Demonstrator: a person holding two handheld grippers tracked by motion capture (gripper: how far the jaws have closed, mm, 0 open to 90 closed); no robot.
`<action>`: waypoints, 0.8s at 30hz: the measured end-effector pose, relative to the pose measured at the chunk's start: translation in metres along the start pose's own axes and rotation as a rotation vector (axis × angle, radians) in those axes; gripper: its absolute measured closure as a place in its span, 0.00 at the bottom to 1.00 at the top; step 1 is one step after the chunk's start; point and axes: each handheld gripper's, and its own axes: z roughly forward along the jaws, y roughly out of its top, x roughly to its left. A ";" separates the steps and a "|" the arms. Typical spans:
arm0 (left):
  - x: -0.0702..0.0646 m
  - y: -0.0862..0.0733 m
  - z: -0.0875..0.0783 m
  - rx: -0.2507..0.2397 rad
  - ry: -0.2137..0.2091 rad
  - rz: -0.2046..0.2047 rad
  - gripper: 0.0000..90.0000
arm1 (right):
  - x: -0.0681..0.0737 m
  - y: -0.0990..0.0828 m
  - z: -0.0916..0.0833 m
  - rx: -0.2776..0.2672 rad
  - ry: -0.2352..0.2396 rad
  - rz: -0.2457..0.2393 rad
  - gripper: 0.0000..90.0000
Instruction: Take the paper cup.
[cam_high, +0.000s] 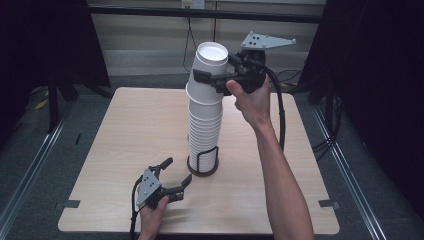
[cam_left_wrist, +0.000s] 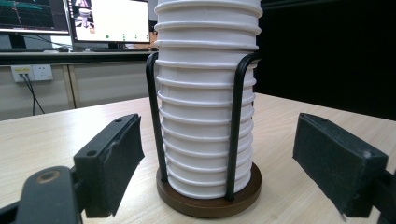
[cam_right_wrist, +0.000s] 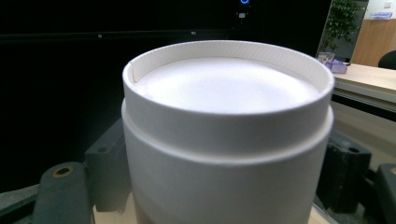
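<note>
Stack of white paper cups (cam_high: 205, 130), upside down, standing at the centre of the high view inside a black wire holder (cam_high: 202, 170) with a round dark base, on the pale wooden table (cam_high: 125, 130). Leaning a little at the top, towards the upper middle of the frame.

Top cup (cam_high: 211, 55) at the very head of the stack, base up, slightly tilted against the cups beneath. Clamped across its wall by the right gripper (cam_high: 216, 70), reaching in from the right side of the frame, the hand (cam_high: 252, 100) just below and behind it. In the right gripper view: black pads (cam_right_wrist: 343, 172) pressed against both sides of the cup, flat white base in the middle of the picture.

Left gripper (cam_high: 178, 169) low in the frame, lower left of the holder, resting on or just above the tabletop; cannot tell which. Jaws spread wide, holding nothing. Pointed at the foot of the stack, near the holder's base but not touching it. In the left gripper view: both pads far apart at the lower left and lower right, holder and lowest cups upright between them and farther off, two wire hoops rising up the front of the stack.

Monitors (cam_left_wrist: 109, 21) at the upper left of that view, on a desk behind the table.
</note>
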 end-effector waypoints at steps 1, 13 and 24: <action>0.000 0.000 0.000 0.001 0.001 0.000 0.17 | 0.000 0.001 -0.001 -0.004 -0.001 0.000 0.23; 0.000 0.000 0.000 0.001 0.000 0.000 0.17 | 0.001 0.011 -0.010 -0.058 -0.013 -0.004 0.24; 0.000 0.000 0.000 0.001 0.000 0.000 0.17 | 0.001 0.017 -0.020 -0.119 -0.001 0.003 0.24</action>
